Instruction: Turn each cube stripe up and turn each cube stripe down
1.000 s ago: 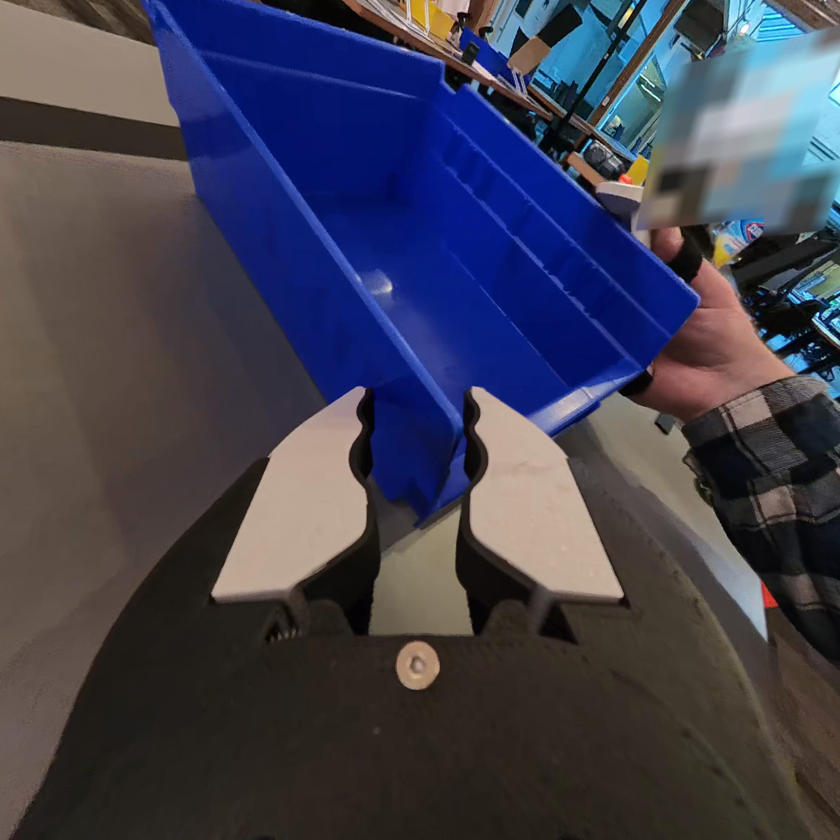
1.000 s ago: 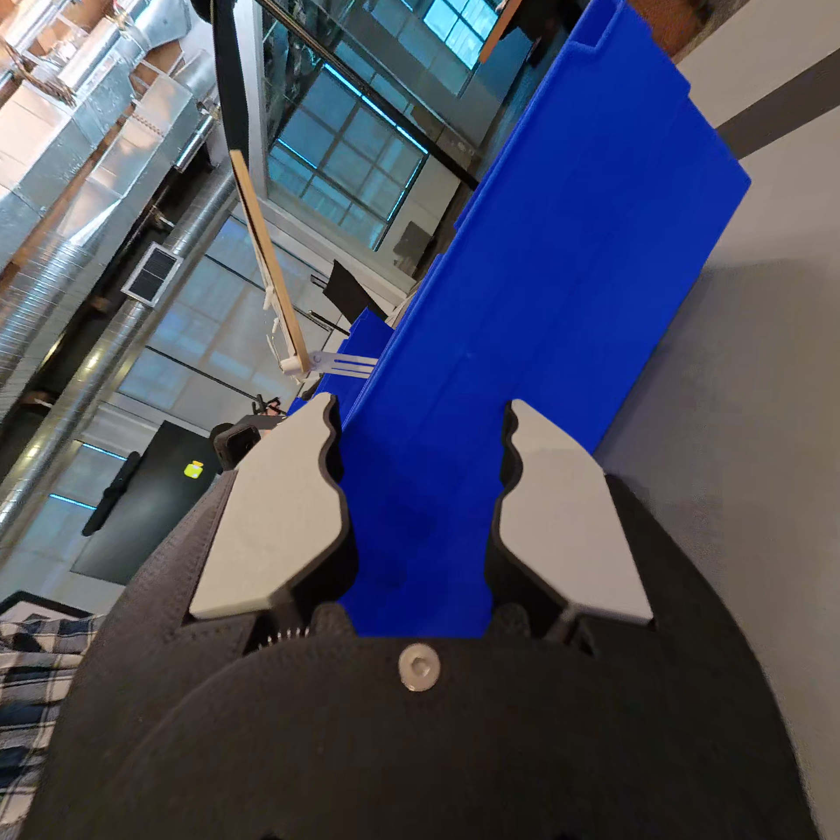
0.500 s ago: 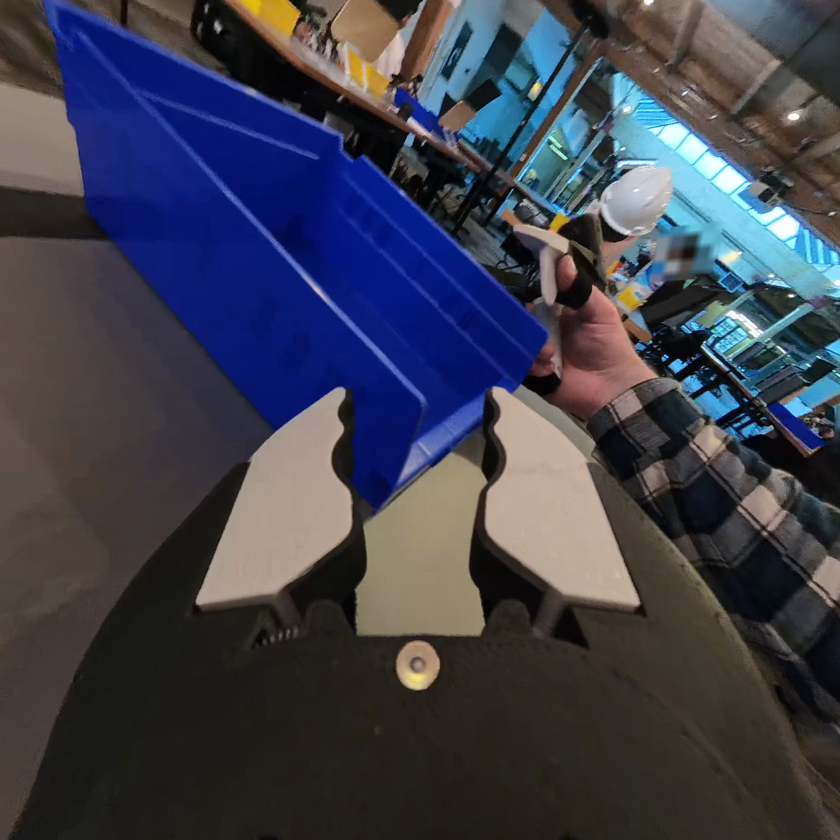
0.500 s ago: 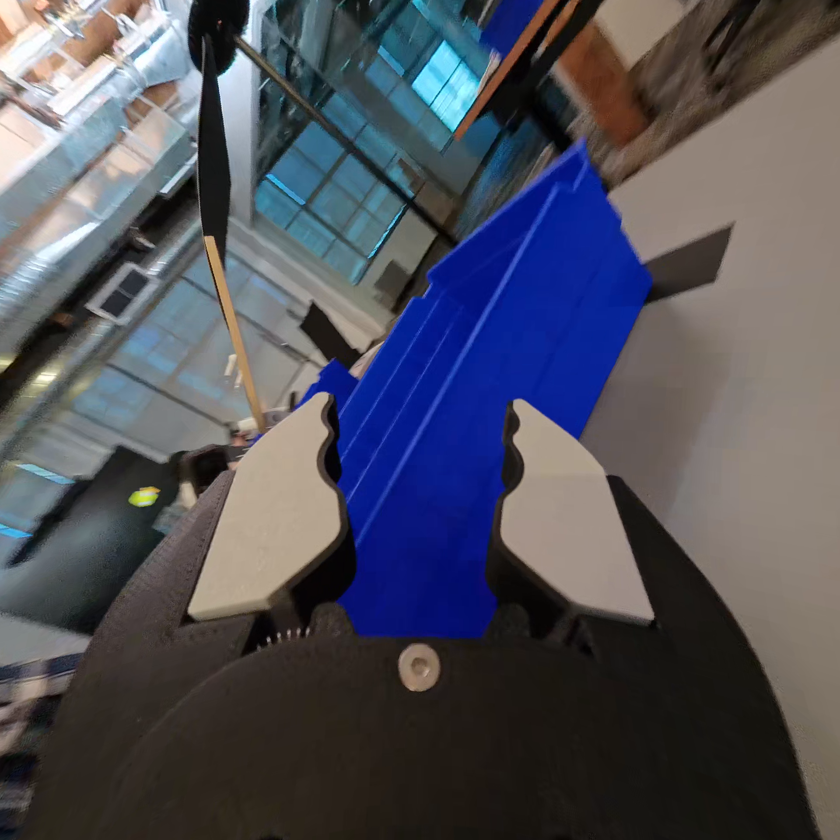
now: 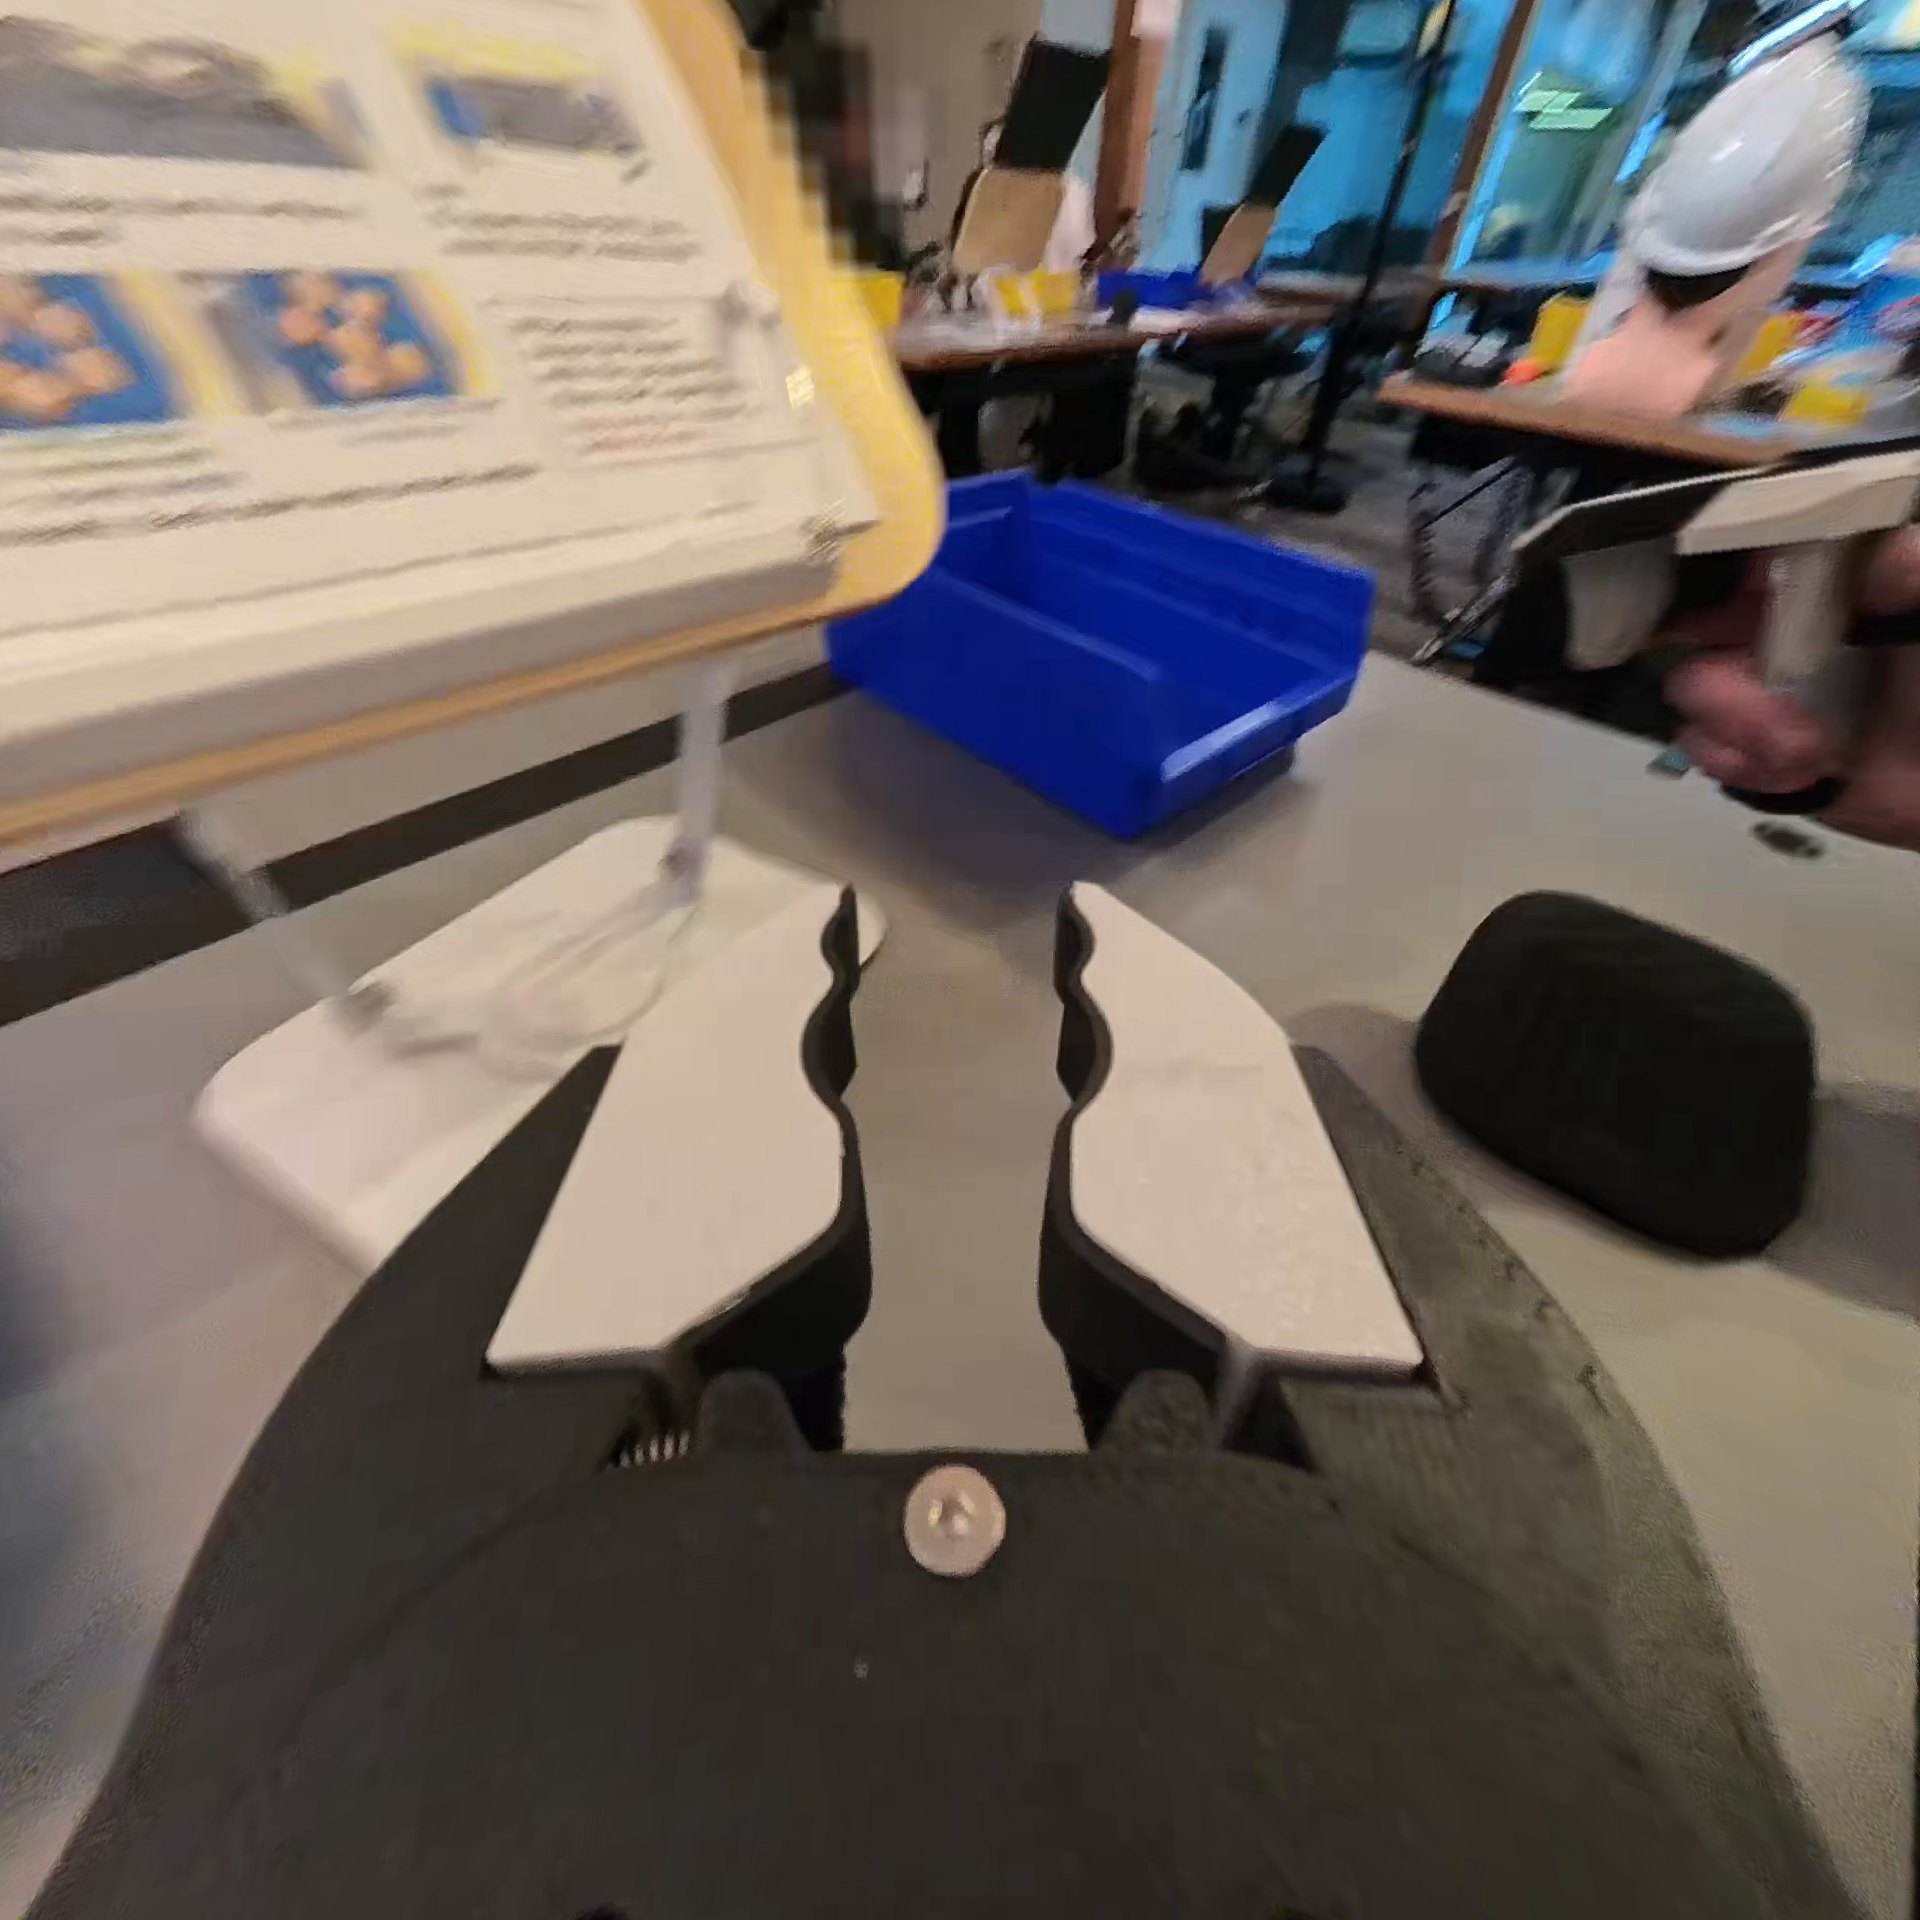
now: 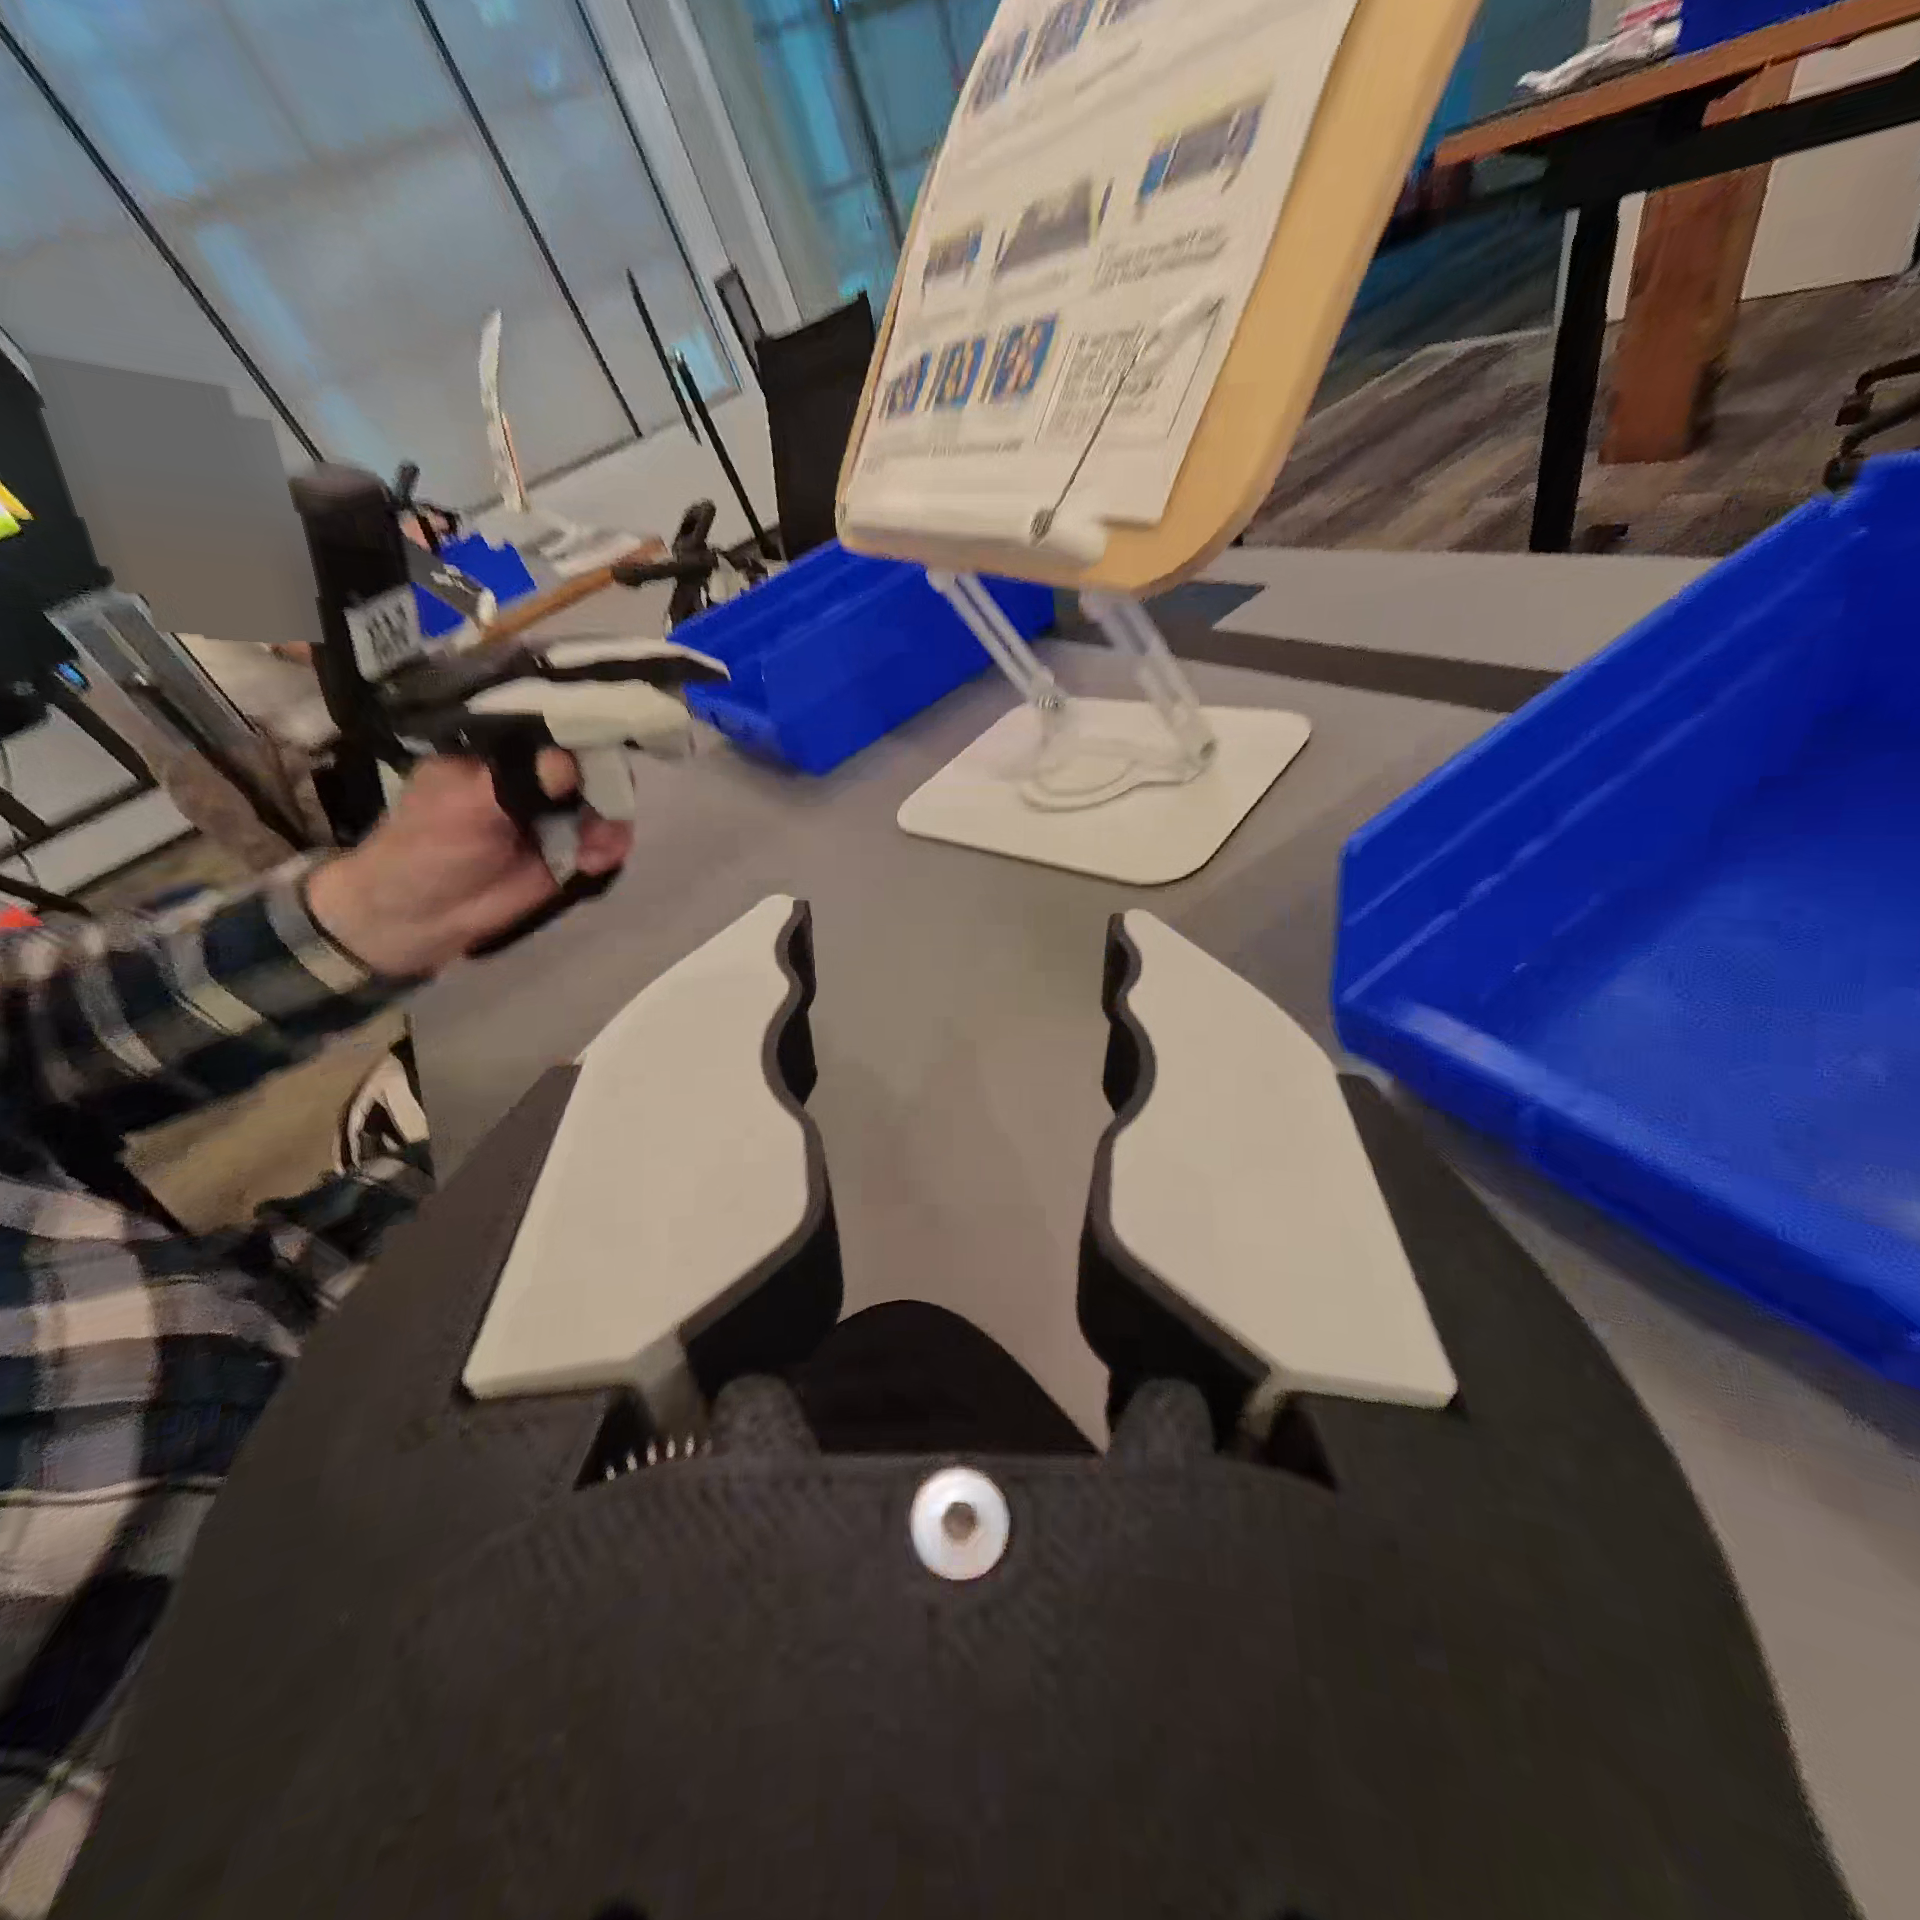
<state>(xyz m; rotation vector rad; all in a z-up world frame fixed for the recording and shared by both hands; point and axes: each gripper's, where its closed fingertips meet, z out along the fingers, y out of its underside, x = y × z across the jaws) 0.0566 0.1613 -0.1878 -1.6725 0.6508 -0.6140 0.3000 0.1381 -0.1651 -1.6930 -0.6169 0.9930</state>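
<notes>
Blue bin [image 5: 1101,665] sits upright, open-topped, on the grey table [image 5: 1455,831].

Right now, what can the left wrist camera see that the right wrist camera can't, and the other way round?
Only the left wrist view shows the black rounded pad lying whole on the table. Only the right wrist view shows the left gripper in a hand, and a second blue bin. Both show a blue bin and the instruction board on its stand, each with its own jaws open and empty.

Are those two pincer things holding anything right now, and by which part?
No. The left gripper and the right gripper both stand open, with only bare grey table between their fingers.
</notes>
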